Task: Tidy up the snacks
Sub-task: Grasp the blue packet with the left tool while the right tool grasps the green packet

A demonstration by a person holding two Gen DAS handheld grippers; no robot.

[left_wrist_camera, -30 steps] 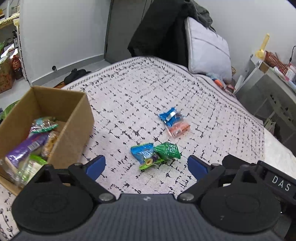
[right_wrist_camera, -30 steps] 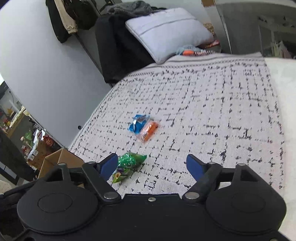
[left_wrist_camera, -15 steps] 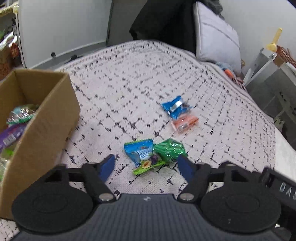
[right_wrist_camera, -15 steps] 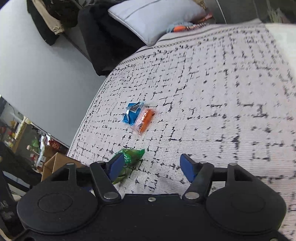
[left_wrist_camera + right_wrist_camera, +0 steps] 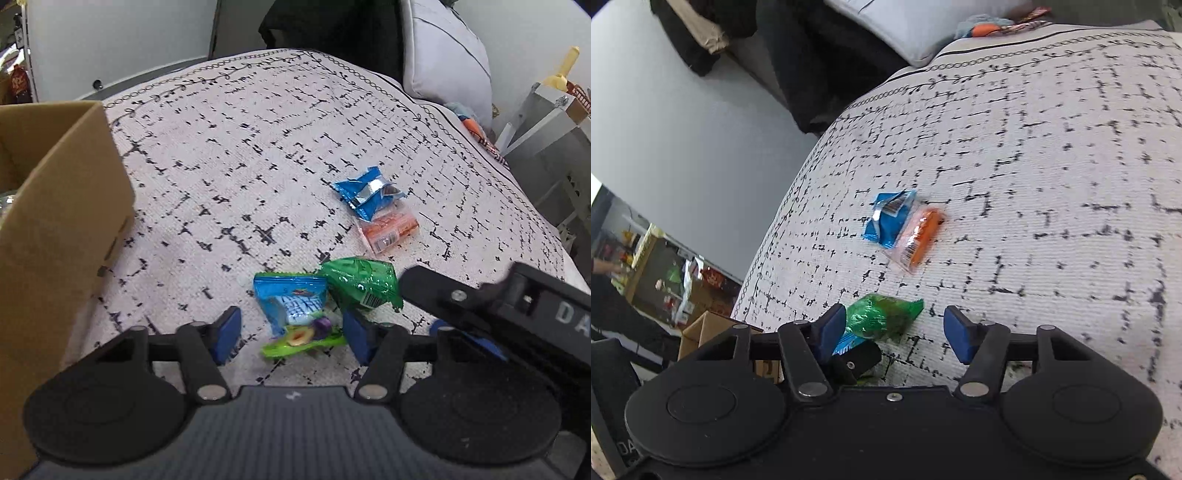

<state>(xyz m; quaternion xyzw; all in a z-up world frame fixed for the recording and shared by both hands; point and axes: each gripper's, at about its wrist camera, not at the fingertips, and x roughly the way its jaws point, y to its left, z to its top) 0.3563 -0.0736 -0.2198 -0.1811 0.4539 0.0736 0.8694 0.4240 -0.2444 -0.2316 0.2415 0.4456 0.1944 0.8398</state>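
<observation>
The bed (image 5: 229,155), covered in a white spread with a black grid pattern, carries all loose snacks. The cardboard box (image 5: 62,206) stands to the left of the left tongs (image 5: 291,332). The left tongs are open, fingers straddling the light-blue packet (image 5: 291,301) and the lime-green packet (image 5: 299,341) lying partly under it. The right tongs (image 5: 894,328) are open just beside them, with the green wrapper (image 5: 882,317) lying between their fingers. Ahead of both tongs, well apart from this cluster, the dark-blue packet (image 5: 365,194) overlaps the orange packet (image 5: 389,230). Neither pair of tongs grips anything.
</observation>
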